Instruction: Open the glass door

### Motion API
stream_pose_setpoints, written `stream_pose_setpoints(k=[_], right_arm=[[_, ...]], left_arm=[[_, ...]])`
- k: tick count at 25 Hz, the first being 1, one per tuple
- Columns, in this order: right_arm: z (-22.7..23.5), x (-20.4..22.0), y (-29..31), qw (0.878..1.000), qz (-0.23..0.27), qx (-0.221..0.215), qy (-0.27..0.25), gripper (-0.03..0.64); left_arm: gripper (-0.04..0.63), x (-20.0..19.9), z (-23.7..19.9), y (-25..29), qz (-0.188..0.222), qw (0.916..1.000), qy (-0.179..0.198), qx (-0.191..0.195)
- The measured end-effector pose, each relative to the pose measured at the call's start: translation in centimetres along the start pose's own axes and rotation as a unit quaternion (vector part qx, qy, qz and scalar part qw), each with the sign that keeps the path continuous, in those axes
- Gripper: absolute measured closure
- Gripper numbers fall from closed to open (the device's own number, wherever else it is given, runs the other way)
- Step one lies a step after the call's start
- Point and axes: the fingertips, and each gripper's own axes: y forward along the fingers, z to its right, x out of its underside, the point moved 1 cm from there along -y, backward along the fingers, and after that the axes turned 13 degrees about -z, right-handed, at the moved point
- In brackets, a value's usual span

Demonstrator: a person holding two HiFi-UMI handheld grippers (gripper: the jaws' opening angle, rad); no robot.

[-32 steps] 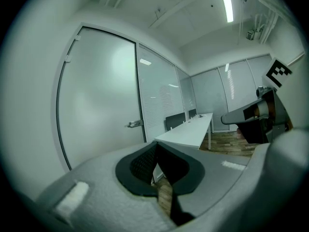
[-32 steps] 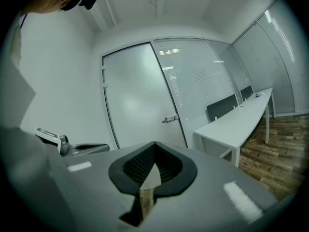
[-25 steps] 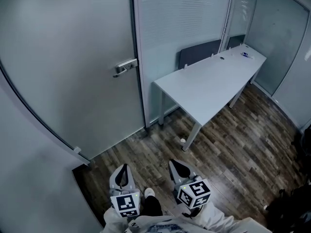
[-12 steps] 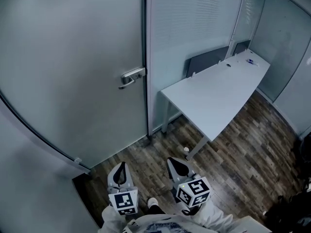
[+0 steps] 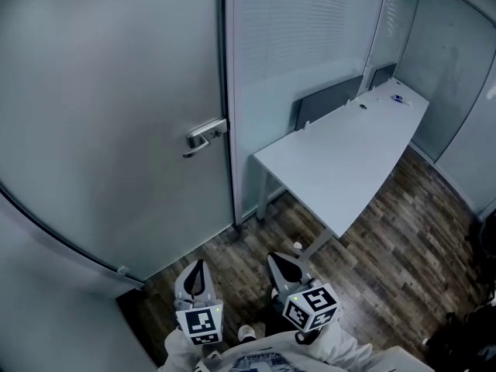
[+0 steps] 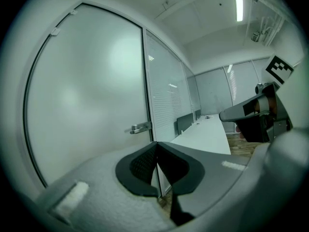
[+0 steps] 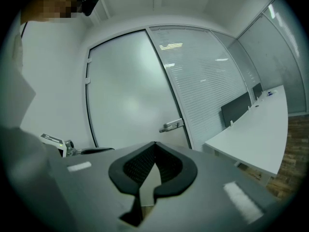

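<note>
The frosted glass door [image 5: 108,115] stands closed on the left, with its metal lever handle [image 5: 204,138] near the right edge by the dark frame. Both grippers hang low in front of me, well short of the door. My left gripper [image 5: 196,273] is shut with nothing in it, and my right gripper [image 5: 284,266] beside it is also shut and empty. In the left gripper view the handle [image 6: 140,127] lies ahead, just left of and above the jaws [image 6: 157,148]. In the right gripper view the handle [image 7: 172,125] sits ahead, slightly right of the jaws [image 7: 155,148].
A long white desk [image 5: 349,157] stands right of the door against a glass wall with blinds [image 5: 302,45], with a dark panel [image 5: 329,99] behind it. A small white object [image 5: 297,246] lies on the wood floor [image 5: 387,262] by the desk leg.
Both grippers have moved forward toward the door, side by side and still shut. The door and its handle now look nearer and lower in the head view.
</note>
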Motion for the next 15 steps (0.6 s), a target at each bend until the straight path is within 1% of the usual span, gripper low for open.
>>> stream_pose_setpoints(k=[6, 11, 15], right_arm=[[3.7, -1.8, 4.8, 0.999, -0.016, -0.027, -0.016, 0.612], [7.2, -5.2, 9.5, 0.997, -0.025, -0.062, -0.034, 0.612], [9.4, -7.3, 13.3, 0.994, -0.043, -0.089, -0.046, 0.612]], left_arm=[[0.592, -1.3, 0.0, 5.4, -0.007, 0.9997, -0.007, -0.021], [0.592, -4.1, 0.0, 10.6, -0.006, 0.9988, -0.013, -0.047], [0.592, -5.8, -0.2, 14.3, -0.011, 0.9973, -0.020, -0.070]])
